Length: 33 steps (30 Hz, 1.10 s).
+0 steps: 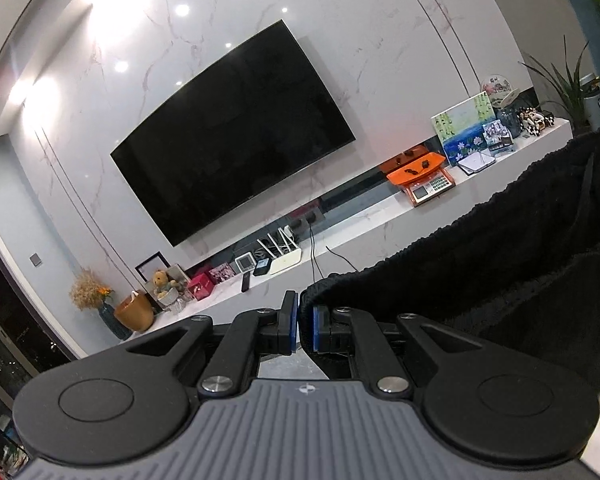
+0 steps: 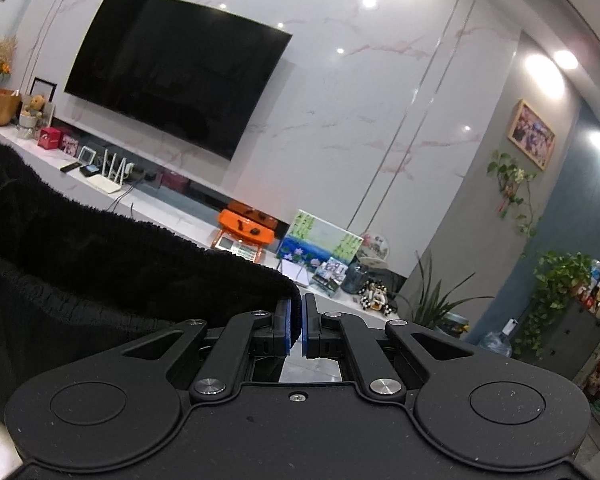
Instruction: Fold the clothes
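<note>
The left gripper (image 1: 305, 322) was pinched shut on the corner of a black garment (image 1: 500, 248), the cloth's ribbed edge caught between its blue pads (image 1: 294, 326). From there the garment stretched away to the right of the left wrist view, held up in the air and sagging in the middle, filling the lower right of that picture. The right gripper (image 2: 301, 324) was likewise clamped on the other corner of the same garment (image 2: 100, 252), which in its view ran off to the left and hung in a slack curve between the two tools. Its pads (image 2: 287, 326) stood almost together, with only a thin fold of cloth at their tips (the cloth there is dark, and how much was caught is hard to tell).

Behind the garment both views looked at a marbled wall with a large dark television (image 1: 232, 132) mounted on it. Below it ran a long white shelf (image 1: 380, 216) crowded with small things: an orange case (image 1: 418, 168), a painting of flowers (image 1: 464, 128), a white router (image 1: 286, 258), a teddy bear (image 1: 162, 282) and an orange pot (image 1: 134, 312). In the right wrist view a framed picture (image 2: 532, 134) hung on a grey-blue wall, with leafy plants (image 2: 560, 280) near it.
</note>
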Motion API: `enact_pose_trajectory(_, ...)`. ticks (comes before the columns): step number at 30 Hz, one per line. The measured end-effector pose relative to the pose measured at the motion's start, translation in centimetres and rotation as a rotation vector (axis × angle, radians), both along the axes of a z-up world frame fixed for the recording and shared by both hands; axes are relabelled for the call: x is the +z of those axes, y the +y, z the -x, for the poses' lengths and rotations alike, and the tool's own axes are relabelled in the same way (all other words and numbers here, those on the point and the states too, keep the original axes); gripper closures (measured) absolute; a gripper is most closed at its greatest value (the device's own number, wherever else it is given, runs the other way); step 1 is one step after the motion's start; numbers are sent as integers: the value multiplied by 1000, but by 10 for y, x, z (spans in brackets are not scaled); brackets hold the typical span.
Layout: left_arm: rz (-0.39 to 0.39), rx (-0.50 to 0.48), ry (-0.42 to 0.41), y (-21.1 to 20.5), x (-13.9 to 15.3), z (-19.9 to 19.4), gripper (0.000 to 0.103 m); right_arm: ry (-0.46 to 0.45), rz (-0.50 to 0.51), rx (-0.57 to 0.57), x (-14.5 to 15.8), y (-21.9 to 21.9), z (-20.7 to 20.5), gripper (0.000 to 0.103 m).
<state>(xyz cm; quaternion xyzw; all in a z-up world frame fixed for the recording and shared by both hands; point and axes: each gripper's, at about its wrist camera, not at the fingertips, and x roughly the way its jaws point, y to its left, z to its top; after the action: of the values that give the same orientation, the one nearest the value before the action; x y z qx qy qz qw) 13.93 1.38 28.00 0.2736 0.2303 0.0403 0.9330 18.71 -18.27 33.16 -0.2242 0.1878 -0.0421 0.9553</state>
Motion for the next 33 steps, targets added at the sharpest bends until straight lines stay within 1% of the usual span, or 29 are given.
enact_pose_trajectory(1, -9, -3, 33, 0, -4, -2, 96, 37, 11, 10, -2, 0, -4, 101)
enact_pose_trajectory(3, -31, -10, 161, 2, -26, -6, 96, 161, 20, 34, -11, 0, -13, 101)
enact_pose_trajectory(5, -33, -20, 218, 3, -42, -4, 97, 289, 27, 54, -29, 0, -16, 101)
enact_pose_trajectory(7, -46, -38, 314, 5, -80, 2, 97, 399, 66, 74, -56, 3, -15, 101)
enact_pose_trajectory(8, -50, -42, 338, 6, -89, 4, 97, 457, 82, 85, -72, 4, -13, 101)
enact_pose_trajectory(9, -57, -52, 385, 7, -110, 9, 97, 491, 89, 91, -81, 6, -11, 101)
enact_pose_trajectory(10, -63, -62, 435, 8, -134, 15, 97, 527, 95, 100, -95, 6, -8, 101)
enact_pose_trajectory(11, -68, -67, 459, 9, -145, 17, 97, 590, 105, 117, -118, 7, -4, 101)
enact_pose_trajectory(12, -85, -78, 501, 10, -167, 25, 97, 625, 110, 126, -132, 8, -2, 101)
enact_pose_trajectory(13, -109, -95, 552, 10, -196, 36, 97, 652, 110, 132, -143, 9, 1, 101)
enact_pose_trajectory(15, -114, -112, 595, 14, -220, 48, 97, 742, 110, 152, -181, 10, 10, 101)
enact_pose_trajectory(16, -104, -120, 628, 15, -239, 57, 97, 792, 114, 162, -205, 9, 17, 101)
enact_pose_trajectory(17, -101, -129, 645, 16, -251, 64, 97, 827, 117, 168, -224, 9, 23, 101)
enact_pose_trajectory(19, -99, -145, 675, 18, -278, 80, 97, 868, 119, 169, -253, 9, 33, 101)
enact_pose_trajectory(20, -97, -146, 681, 19, -286, 85, 97, 884, 114, 171, -265, 8, 38, 101)
enact_pose_trajectory(22, -81, -148, 701, 22, -306, 100, 97, 905, 109, 174, -283, 7, 47, 101)
enact_pose_trajectory(24, -68, -149, 721, 25, -313, 109, 97, 924, 101, 178, -298, 5, 55, 101)
enact_pose_trajectory(27, -53, -149, 752, 29, -322, 126, 97, 938, 79, 186, -309, 3, 70, 101)
enact_pose_trajectory(28, -33, -143, 768, 33, -326, 134, 97, 945, 66, 190, -314, 3, 75, 101)
enact_pose_trajectory(31, -21, -150, 789, 36, -329, 149, 97, 961, 40, 197, -322, 2, 88, 100)
enact_pose_trajectory(33, -25, -155, 787, 35, -327, 155, 97, 960, 28, 193, -327, 2, 96, 100)
